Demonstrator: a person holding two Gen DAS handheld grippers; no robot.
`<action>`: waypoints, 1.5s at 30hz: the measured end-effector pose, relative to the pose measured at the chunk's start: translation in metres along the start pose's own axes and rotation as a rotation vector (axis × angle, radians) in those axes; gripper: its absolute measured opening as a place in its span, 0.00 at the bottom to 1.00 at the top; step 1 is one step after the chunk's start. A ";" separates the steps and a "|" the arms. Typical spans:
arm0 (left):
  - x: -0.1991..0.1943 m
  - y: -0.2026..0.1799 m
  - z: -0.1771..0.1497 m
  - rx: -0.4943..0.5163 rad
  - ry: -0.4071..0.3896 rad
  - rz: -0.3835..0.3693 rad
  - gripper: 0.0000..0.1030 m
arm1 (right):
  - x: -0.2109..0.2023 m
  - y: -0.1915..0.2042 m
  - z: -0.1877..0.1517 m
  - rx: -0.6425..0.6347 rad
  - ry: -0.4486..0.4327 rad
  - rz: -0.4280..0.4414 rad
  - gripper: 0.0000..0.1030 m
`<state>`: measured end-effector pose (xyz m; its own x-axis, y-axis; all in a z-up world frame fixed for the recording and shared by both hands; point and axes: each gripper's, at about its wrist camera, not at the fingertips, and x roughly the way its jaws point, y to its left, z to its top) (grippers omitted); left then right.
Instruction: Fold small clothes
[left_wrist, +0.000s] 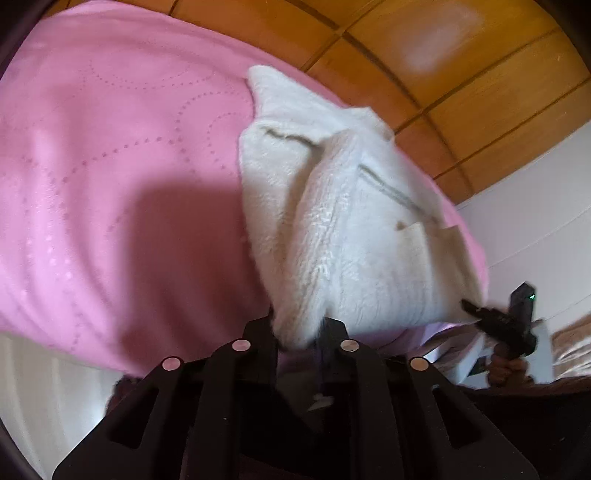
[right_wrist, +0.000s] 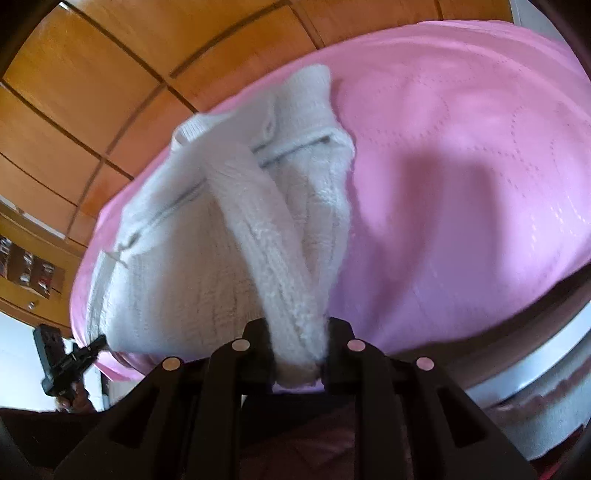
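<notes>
A small white fleecy zip-up jacket (left_wrist: 332, 221) lies on a pink quilted cover (left_wrist: 110, 166). My left gripper (left_wrist: 299, 332) is shut on one near corner of its hem. My right gripper (right_wrist: 299, 347) is shut on the other near corner of the jacket (right_wrist: 207, 258), and the cloth bunches into a ridge between its fingers. In the left wrist view the right gripper (left_wrist: 495, 317) shows at the jacket's right corner. In the right wrist view the left gripper (right_wrist: 81, 354) shows at the jacket's left corner. The near hem is lifted off the cover.
The pink cover (right_wrist: 461, 184) drapes over a raised surface with free room beside the jacket. Wooden panelled cupboards (left_wrist: 443, 74) stand behind. A white wall (left_wrist: 535, 229) is to the right in the left wrist view. A shelf with small items (right_wrist: 29, 266) is at the left.
</notes>
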<state>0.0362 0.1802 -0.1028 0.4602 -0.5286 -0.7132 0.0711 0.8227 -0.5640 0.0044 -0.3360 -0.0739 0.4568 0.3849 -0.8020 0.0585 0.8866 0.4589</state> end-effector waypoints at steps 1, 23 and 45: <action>-0.002 -0.003 0.004 0.011 -0.016 0.027 0.21 | 0.000 0.002 0.002 -0.012 -0.006 -0.033 0.27; 0.011 -0.045 0.062 0.265 -0.149 0.089 0.05 | 0.004 0.072 0.051 -0.318 -0.167 -0.185 0.06; 0.051 -0.041 0.209 0.163 -0.262 0.140 0.05 | 0.050 0.057 0.224 -0.084 -0.309 -0.201 0.05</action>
<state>0.2422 0.1628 -0.0288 0.6855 -0.3541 -0.6361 0.1222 0.9173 -0.3789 0.2295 -0.3235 -0.0020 0.6908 0.1166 -0.7135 0.1072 0.9595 0.2607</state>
